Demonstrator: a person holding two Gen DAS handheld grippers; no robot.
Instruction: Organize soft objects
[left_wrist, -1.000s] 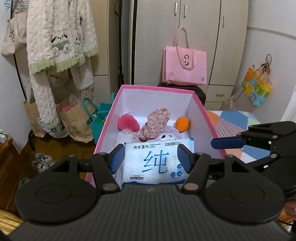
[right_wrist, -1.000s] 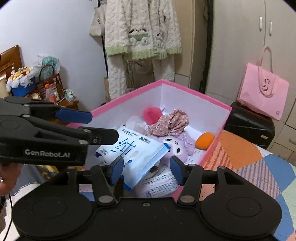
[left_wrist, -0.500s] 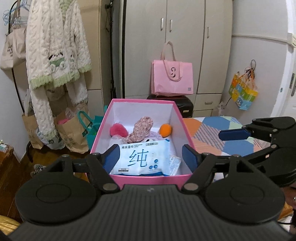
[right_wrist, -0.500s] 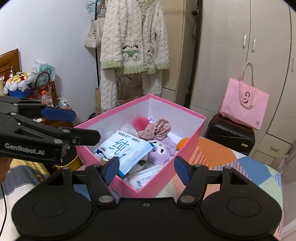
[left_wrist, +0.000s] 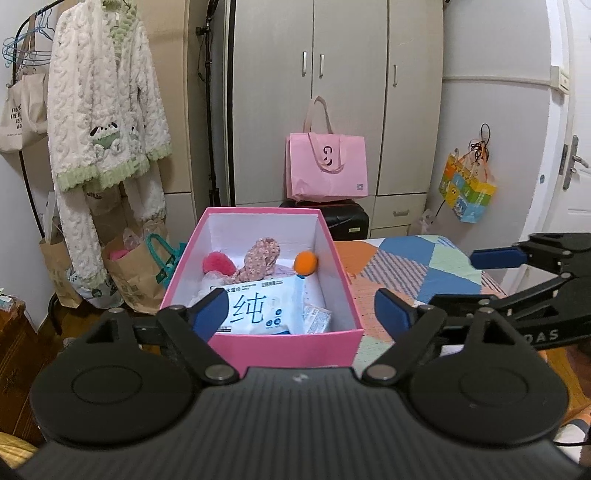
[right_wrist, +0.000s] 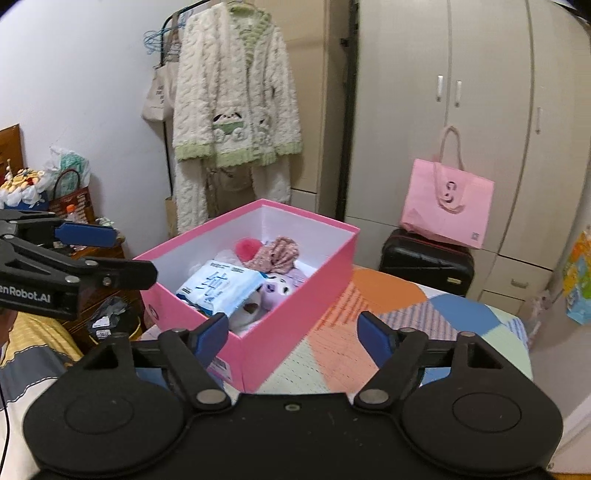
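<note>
A pink box (left_wrist: 284, 347) (right_wrist: 306, 295) stands on the patchwork bed cover. Inside lie a blue and white wet-wipes pack (left_wrist: 264, 312) (right_wrist: 218, 286), a pink pompom (left_wrist: 218, 263) (right_wrist: 248, 246), a floral cloth (left_wrist: 258, 258) (right_wrist: 277, 253), an orange ball (left_wrist: 306, 263) and a purple plush (right_wrist: 279, 288). My left gripper (left_wrist: 301, 314) is open and empty, held back from the box's near wall. My right gripper (right_wrist: 293, 338) is open and empty, to the right of the box; it also shows in the left wrist view (left_wrist: 535, 273).
The patchwork bed cover (left_wrist: 413, 269) (right_wrist: 369, 332) stretches right of the box. A black suitcase (right_wrist: 424, 262) with a pink tote bag (left_wrist: 327, 166) stands before the wardrobe. A fleece robe (left_wrist: 103, 122) and paper bags (left_wrist: 136, 273) are at the left.
Both grippers have drawn back and up from the box. The left gripper has let go of the wipes pack, which now lies in the box. Both sets of jaws stand wider.
</note>
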